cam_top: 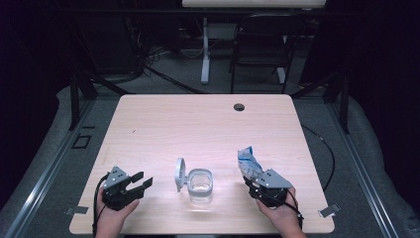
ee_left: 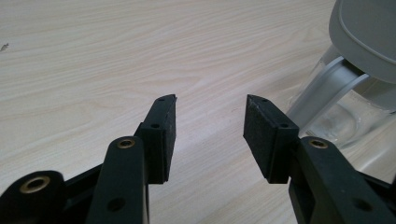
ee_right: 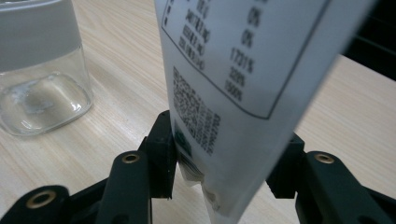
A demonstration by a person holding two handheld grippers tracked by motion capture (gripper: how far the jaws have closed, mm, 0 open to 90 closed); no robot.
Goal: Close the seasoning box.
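Left claw [cam_top: 140, 181] low at table's near left, jaws apart, empty. Right claw [cam_top: 252, 184] clamped, raised.

Black gripper [ee_left: 210, 128], brass-ringed screw holes, grey plate, trailing black cable.

jar [cam_top: 200, 187] on table [cam_top: 163, 124], left of packet [cam_top: 249, 163].
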